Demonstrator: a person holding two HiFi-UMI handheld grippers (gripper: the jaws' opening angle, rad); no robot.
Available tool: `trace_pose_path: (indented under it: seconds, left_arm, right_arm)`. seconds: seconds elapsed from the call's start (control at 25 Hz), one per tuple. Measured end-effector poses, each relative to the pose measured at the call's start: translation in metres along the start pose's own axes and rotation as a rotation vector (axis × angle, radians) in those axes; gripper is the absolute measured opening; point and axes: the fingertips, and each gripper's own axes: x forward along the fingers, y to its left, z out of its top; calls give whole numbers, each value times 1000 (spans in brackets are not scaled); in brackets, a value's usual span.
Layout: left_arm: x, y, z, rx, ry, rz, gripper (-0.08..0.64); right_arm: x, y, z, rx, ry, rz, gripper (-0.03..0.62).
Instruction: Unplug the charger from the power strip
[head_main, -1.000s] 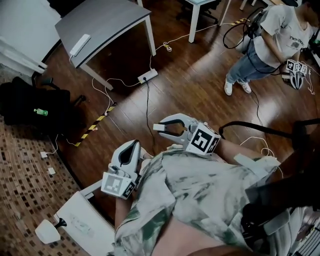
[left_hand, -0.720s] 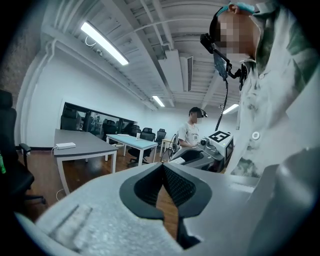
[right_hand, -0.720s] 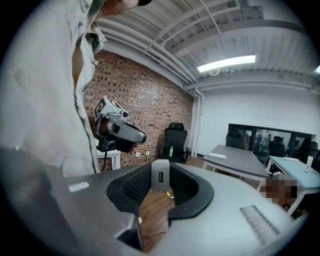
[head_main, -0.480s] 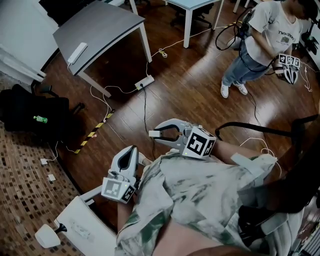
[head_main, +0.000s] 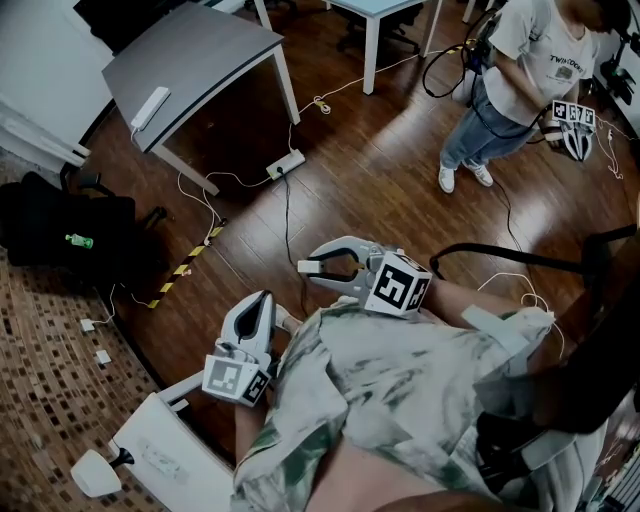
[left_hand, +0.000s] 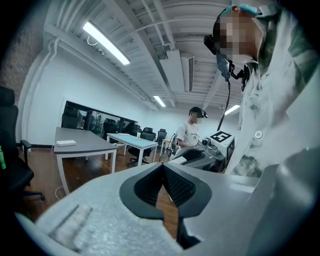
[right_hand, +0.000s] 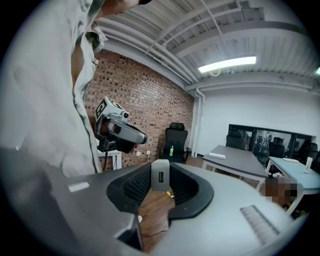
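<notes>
**Right gripper** (head_main: 312, 266): jaws clamped on the charger (right_hand: 160, 175), a small white block with a slot on its near face. Pads bear on both sides of it and it sits upright at the jaw tips. The grip looks square, w/ no tilt seen.

**Left gripper** (head_main: 264, 297): jaws together, tips meeting, nothing btwn them. It is held low beside the person's body. Judged idle: one gripper suffices for a block this size, so this one is kept out of the way.

**Charger location:** in the right gripper's jaws. It lies ahead of and to the right of the left gripper, apart from it, not touching.

**Power strip** (head_main: 285, 163): on the wood floor, well ahead of both grippers, near the leg of the grey table (head_main: 190, 50). A black cable (head_main: 288, 215) runs from it back toward the person.

**Assessment:** charger is well apart from the strip and carried up close to the body, so the unplug looks done. Whether the black cable belongs to the charger cannot be told.
</notes>
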Motion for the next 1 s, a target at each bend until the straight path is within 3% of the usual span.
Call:
trace_pose_path:
  seconds: [0.56,0.8,1.0]
  left_arm:
    - [10,-10,6,27,2,28,2]
    - [0,21,13,58,11,77,2]
    - [2,74,12,63,26,137,2]
  right_arm:
    - [-24,-5,1,-40,-16,-1,106]
    - [-19,-25,-2,-43,0,-34,106]
    - [10,-66,-19,-56,15,-45,106]
